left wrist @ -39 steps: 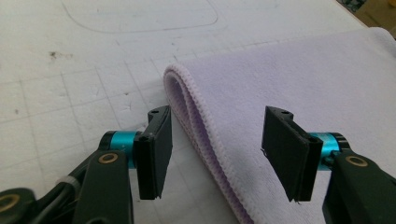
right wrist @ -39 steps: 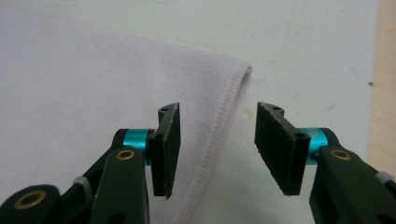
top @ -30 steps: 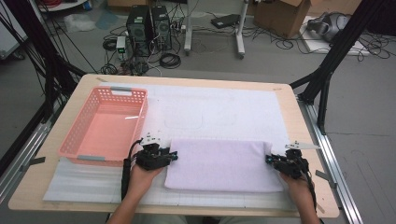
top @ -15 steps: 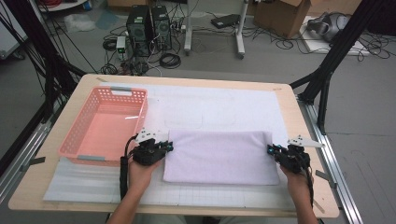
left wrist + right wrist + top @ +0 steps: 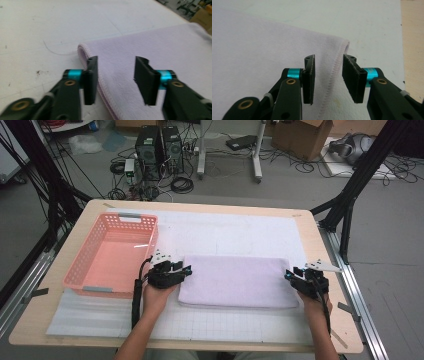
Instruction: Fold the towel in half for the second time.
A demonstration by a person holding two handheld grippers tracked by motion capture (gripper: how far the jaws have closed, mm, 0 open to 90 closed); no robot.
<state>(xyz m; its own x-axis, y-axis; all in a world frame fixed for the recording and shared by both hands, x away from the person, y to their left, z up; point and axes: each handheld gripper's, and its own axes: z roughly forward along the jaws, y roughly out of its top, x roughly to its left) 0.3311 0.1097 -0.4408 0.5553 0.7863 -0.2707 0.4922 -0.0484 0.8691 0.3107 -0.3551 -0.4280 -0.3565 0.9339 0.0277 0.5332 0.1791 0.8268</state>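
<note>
A pale lilac towel (image 5: 237,280) lies folded flat on the white mat, in front of the person. My left gripper (image 5: 186,269) is at its left end and my right gripper (image 5: 289,275) at its right end. In the left gripper view the jaws (image 5: 115,77) stand apart over the hemmed edge of the towel (image 5: 150,47), and the pads do not press on it. In the right gripper view the gripper (image 5: 328,77) straddles the stitched hem of the towel (image 5: 262,45) the same way. Both pairs of jaws have just been opening.
An empty pink plastic basket (image 5: 80,260) stands on the left of the table, close to my left hand. The white mat (image 5: 225,227) covers most of the wooden tabletop (image 5: 350,330). Black frame legs, computers and cables are beyond the far edge.
Both grippers were shut on the towel's ends and now stand open, so the towel is let go. The towel has shifted slightly toward the far side of the table.
</note>
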